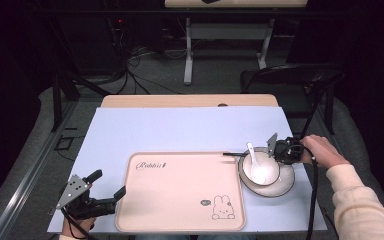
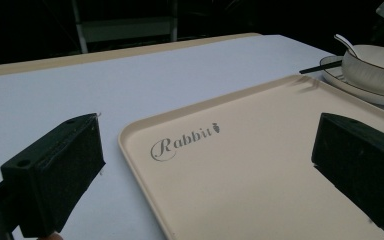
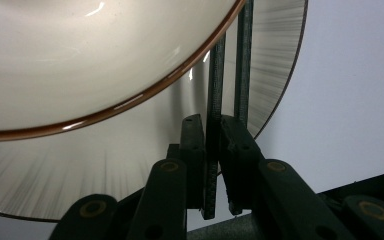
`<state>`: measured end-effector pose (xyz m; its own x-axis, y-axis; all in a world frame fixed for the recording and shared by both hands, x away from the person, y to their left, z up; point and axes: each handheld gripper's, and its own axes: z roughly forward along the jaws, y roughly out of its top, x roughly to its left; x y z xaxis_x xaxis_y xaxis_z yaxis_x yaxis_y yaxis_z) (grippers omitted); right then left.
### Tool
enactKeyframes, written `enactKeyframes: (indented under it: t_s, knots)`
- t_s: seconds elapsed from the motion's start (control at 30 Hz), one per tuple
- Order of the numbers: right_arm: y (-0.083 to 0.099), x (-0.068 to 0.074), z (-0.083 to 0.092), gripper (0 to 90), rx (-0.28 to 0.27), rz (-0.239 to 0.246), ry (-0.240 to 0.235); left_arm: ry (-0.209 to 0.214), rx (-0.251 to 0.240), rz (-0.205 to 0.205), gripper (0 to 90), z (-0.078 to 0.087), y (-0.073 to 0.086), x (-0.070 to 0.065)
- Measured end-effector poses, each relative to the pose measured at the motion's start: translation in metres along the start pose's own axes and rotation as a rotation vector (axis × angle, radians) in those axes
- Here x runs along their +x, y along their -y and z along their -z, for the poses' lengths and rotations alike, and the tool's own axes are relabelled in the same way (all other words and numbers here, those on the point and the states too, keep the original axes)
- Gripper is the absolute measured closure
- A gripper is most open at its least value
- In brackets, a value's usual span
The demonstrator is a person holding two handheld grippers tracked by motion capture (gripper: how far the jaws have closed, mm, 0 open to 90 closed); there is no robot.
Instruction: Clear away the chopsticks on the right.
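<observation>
Right tool (image 1: 282, 150) is clamped tight on a pair of thin dark chopsticks (image 3: 215, 115) lying across the plate (image 3: 275, 60), just beside the glossy brown-rimmed bowl (image 3: 80, 60) with its white spoon (image 1: 255, 162). Risky, I'd say: two slim, hard sticks in flat pads could scissor or slip, and a careless lift might clip the bowl's smooth rim. Left tool (image 1: 102, 192) waits with jaws spread wide over the corner of the matte beige tray (image 2: 260, 165) on the pale bench (image 1: 180, 127).

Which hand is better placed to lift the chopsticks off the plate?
Right: the right gripper is shut on the chopsticks over the plate. The left gripper hangs open at the tray.
</observation>
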<state>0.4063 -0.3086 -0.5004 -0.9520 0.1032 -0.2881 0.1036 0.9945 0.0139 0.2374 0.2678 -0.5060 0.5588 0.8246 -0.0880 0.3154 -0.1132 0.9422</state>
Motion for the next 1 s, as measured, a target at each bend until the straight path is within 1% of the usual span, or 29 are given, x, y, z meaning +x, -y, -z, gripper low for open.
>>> enactKeyframes:
  t_s: [0.03, 0.07, 0.1, 0.17, 0.3, 0.33, 0.4, 0.47, 0.53, 0.57, 0.6, 0.67, 0.7, 0.73, 0.77, 0.87, 0.9, 0.93, 0.97, 1.0]
  knots:
    - [0.000, 0.000, -0.001, 80.7, -0.005, -0.001, -0.006, -0.001, 0.001, 0.000, 0.0, 0.000, 0.000, 0.000]
    - [0.000, 0.000, -0.001, 80.7, 0.001, 0.000, -0.016, -0.001, 0.001, 0.001, 0.1, 0.000, 0.000, 0.000]
    - [0.001, 0.000, -0.002, 80.7, 0.003, -0.007, -0.013, -0.001, 0.001, 0.001, 0.0, 0.000, 0.000, 0.000]
    - [0.001, 0.000, -0.004, 80.7, 0.002, -0.008, -0.020, 0.000, 0.001, 0.001, 0.1, 0.000, 0.000, 0.000]
    - [0.001, -0.001, -0.004, 83.8, 0.000, -0.005, -0.023, -0.001, 0.002, 0.003, 0.1, 0.000, 0.000, 0.000]
    - [0.002, -0.001, -0.004, 84.2, -0.013, -0.003, -0.025, -0.001, 0.002, 0.003, 0.0, -0.001, 0.000, 0.000]
    - [0.002, -0.001, -0.004, 84.3, -0.013, 0.005, -0.024, 0.002, 0.001, 0.003, 0.0, -0.001, 0.000, 0.000]
    - [0.002, -0.001, -0.002, 84.4, -0.002, -0.001, -0.026, -0.001, 0.003, 0.003, 0.1, -0.001, 0.000, 0.000]
    - [0.003, -0.002, -0.002, 84.6, -0.022, 0.001, -0.025, -0.002, 0.004, 0.004, 0.0, -0.001, 0.000, 0.000]
    - [0.003, -0.003, 0.000, 84.7, -0.020, -0.007, -0.024, -0.001, 0.003, 0.004, 0.1, -0.001, 0.000, 0.000]
    - [0.004, -0.003, 0.002, 84.8, -0.031, -0.019, -0.020, -0.002, 0.004, 0.003, 0.1, -0.001, 0.000, 0.000]
    - [0.005, -0.003, 0.004, 84.9, -0.033, -0.024, -0.019, -0.001, 0.004, 0.003, 0.0, -0.001, 0.000, 0.000]
    - [0.006, -0.004, 0.005, 84.9, -0.034, -0.031, -0.012, -0.001, 0.004, 0.003, 0.0, -0.001, 0.000, 0.000]
    - [0.007, -0.005, 0.006, 84.9, -0.043, -0.035, -0.015, -0.001, 0.004, 0.003, 0.1, -0.001, 0.000, 0.000]
    - [0.008, -0.005, 0.008, 84.9, -0.048, -0.053, -0.021, 0.000, 0.004, 0.003, 0.1, -0.001, 0.000, 0.001]
    - [0.011, -0.010, 0.018, 85.0, -0.086, -0.088, 0.004, -0.002, 0.004, 0.002, 0.0, -0.001, 0.000, 0.001]
    - [0.012, -0.012, 0.023, 85.0, -0.089, -0.106, 0.022, -0.002, 0.005, 0.002, 0.0, -0.001, 0.000, 0.001]
    - [0.012, -0.014, 0.024, 85.0, -0.095, -0.100, 0.024, -0.001, 0.005, 0.002, 0.0, -0.001, 0.000, 0.000]
    - [0.012, -0.015, 0.027, 85.0, -0.084, -0.108, 0.035, 0.001, 0.004, 0.001, 0.0, -0.001, 0.000, 0.000]
    - [0.012, -0.018, 0.032, 85.0, -0.080, -0.128, 0.046, 0.001, 0.004, 0.001, 0.0, -0.001, 0.000, 0.000]
